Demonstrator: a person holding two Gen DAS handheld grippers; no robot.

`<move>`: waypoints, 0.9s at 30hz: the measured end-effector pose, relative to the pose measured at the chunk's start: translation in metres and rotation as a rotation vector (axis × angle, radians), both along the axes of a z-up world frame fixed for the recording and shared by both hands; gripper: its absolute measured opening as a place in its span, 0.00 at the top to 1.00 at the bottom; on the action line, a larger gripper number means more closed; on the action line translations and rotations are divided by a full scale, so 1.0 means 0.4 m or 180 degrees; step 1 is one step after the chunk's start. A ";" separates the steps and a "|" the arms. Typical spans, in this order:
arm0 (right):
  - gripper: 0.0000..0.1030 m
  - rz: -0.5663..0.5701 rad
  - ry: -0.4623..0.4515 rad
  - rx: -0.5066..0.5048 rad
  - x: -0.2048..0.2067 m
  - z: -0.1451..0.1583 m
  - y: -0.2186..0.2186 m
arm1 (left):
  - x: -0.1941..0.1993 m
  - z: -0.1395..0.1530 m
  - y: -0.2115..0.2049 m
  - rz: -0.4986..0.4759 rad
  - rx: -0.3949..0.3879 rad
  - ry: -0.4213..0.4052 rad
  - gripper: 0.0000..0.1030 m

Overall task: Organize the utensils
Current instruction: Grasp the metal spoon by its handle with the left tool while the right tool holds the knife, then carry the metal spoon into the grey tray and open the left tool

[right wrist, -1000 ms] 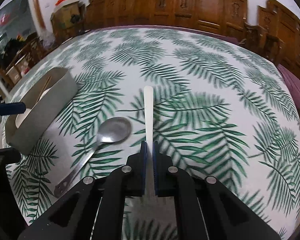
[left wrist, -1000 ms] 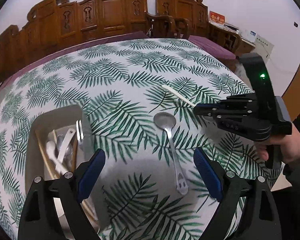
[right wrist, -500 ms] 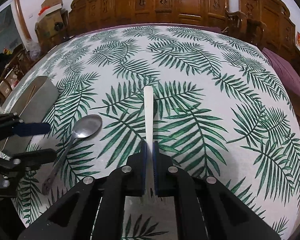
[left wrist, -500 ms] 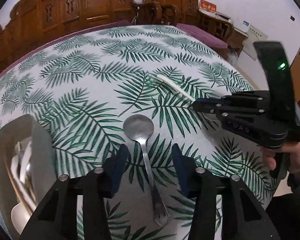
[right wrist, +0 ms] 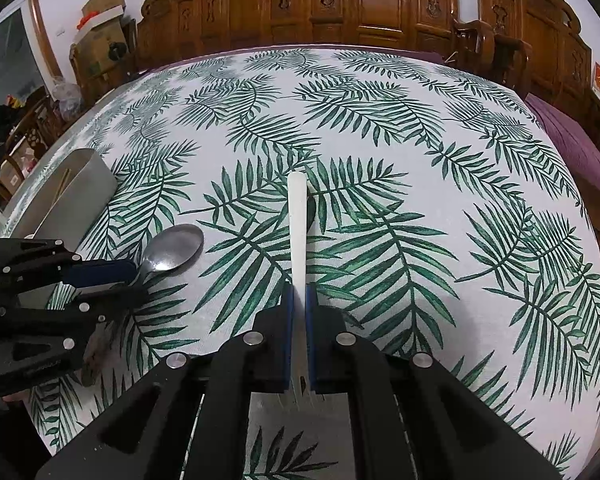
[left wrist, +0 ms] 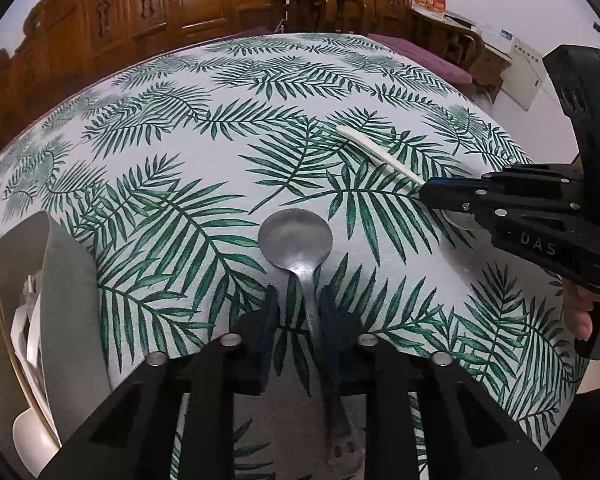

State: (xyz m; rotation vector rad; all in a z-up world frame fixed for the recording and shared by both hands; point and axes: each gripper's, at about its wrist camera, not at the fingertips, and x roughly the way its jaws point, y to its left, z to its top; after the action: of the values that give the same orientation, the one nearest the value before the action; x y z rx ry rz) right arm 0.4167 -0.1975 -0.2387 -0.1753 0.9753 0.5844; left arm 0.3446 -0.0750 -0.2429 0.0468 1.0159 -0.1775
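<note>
A metal spoon [left wrist: 296, 240] lies on the palm-leaf tablecloth, bowl pointing away. My left gripper [left wrist: 298, 312] straddles its handle, the pads close on either side but with a visible gap. The spoon also shows in the right wrist view [right wrist: 172, 248]. My right gripper [right wrist: 299, 312] is shut on a white plastic fork [right wrist: 298, 216], handle pointing forward, tines under the gripper, low over the cloth. It appears in the left wrist view [left wrist: 432, 192] with the fork [left wrist: 376, 150]. A grey utensil box [left wrist: 68, 300] holds white utensils and chopsticks at the left.
The grey box also shows in the right wrist view [right wrist: 76, 192] at the left. Carved wooden chairs [right wrist: 360, 4] ring the far side of the round table. The table edge [left wrist: 548, 420] drops off at the right.
My left gripper moved forward over the spoon handle and its jaws narrowed from wide open to nearly closed around it. My right gripper stayed shut on the fork, shifting slightly.
</note>
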 end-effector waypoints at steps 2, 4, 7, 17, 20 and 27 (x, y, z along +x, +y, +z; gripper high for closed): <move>0.93 0.0003 -0.0002 0.0006 0.000 0.000 0.000 | -0.001 0.000 0.003 0.0005 -0.0018 0.0015 0.94; 0.93 0.0012 -0.0002 0.0008 -0.002 0.001 0.002 | -0.004 0.000 0.006 0.0014 -0.0032 0.0021 0.95; 0.93 0.0028 -0.0007 0.0005 -0.005 0.001 0.004 | -0.014 0.000 0.010 0.0011 -0.0022 0.0022 0.95; 0.93 0.0046 0.0005 0.0018 -0.013 0.001 0.017 | -0.067 0.027 0.027 0.0027 -0.0085 -0.0035 0.95; 0.93 0.0032 0.0024 0.0046 -0.019 0.000 0.020 | -0.084 0.047 0.033 0.0022 -0.0085 -0.0081 0.95; 0.93 -0.0011 0.0109 0.0058 -0.032 -0.013 0.024 | -0.120 0.116 0.060 0.0072 -0.0139 -0.0230 0.95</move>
State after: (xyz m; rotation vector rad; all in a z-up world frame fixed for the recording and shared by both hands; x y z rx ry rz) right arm 0.4037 -0.1878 -0.2439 -0.1477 1.0029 0.5946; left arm 0.2965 -0.0510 -0.1966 0.0020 0.9400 -0.1761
